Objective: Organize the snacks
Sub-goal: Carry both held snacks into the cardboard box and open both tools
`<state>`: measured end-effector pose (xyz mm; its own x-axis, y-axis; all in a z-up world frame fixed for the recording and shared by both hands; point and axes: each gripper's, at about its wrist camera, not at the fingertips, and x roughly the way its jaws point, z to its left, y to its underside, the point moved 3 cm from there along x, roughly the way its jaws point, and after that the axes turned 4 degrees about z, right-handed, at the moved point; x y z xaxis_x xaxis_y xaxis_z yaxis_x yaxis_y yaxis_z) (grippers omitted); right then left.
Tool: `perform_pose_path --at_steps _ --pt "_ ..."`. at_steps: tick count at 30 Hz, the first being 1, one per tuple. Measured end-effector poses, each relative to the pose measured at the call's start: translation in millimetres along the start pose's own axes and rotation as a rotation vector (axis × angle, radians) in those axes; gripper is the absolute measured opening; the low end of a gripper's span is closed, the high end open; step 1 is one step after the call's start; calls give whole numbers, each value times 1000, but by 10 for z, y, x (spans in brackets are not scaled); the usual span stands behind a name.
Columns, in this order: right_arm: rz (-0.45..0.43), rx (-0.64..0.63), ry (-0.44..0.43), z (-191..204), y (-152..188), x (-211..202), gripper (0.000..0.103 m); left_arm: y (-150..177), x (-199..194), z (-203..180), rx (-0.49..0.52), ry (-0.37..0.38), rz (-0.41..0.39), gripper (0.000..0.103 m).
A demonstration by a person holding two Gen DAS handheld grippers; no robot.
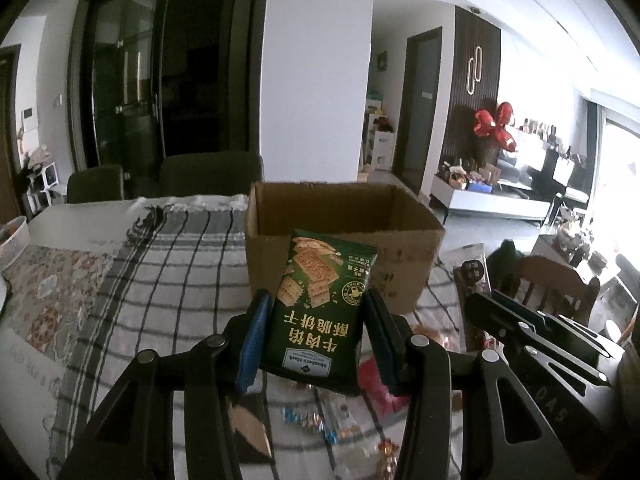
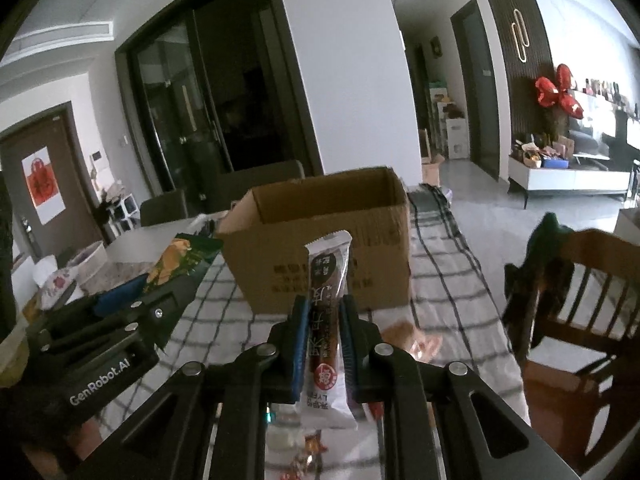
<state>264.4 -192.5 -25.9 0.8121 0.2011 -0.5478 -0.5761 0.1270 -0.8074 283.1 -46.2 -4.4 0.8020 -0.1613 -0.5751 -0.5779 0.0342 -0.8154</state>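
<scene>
My left gripper (image 1: 314, 304) is shut on a green cracker packet (image 1: 320, 304) and holds it above the checked tablecloth, just in front of the open cardboard box (image 1: 404, 264). My right gripper (image 2: 324, 308) is shut on a long white and brown snack bar (image 2: 326, 320), held upright in front of the same box (image 2: 372, 252). In the right wrist view the left gripper (image 2: 120, 300) and its green packet (image 2: 180, 256) show at the left. In the left wrist view the right gripper (image 1: 480, 300) and its snack bar (image 1: 472, 272) show at the right. Loose snacks (image 1: 320, 424) lie on the cloth below.
The table carries a checked cloth (image 1: 176, 280) and a patterned mat (image 1: 52, 292). A white basket (image 1: 14, 240) stands at the far left. Dark chairs (image 1: 208, 174) stand behind the table. A wooden chair (image 2: 580, 300) stands at the right. An orange packet (image 2: 416, 340) lies near the box.
</scene>
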Motion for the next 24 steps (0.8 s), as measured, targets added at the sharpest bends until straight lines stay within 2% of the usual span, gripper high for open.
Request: perform_pose_path --at_steps 7,10,13,15,18,21,24 --pt "-46 0 -14 7 -394 176 15 -316 156 62 -3 -5 -29 46" --pt "-66 -16 -7 18 -556 241 10 -450 231 73 -7 -1 -33 46" --pt "-92 -41 4 39 -716 310 10 -589 350 80 -18 3 -32 46" --pt "-103 -54 14 44 -826 394 10 -728 543 74 -23 26 -2 46" --pt "-72 -31 -7 7 -1018 601 10 -918 883 93 -51 68 73 46" --pt "-74 -30 11 -40 -1147 700 10 -1022 1107 73 -32 63 105 47" --pt "-72 -38 36 -70 -1237 793 10 -1072 1287 15 -21 107 152 47"
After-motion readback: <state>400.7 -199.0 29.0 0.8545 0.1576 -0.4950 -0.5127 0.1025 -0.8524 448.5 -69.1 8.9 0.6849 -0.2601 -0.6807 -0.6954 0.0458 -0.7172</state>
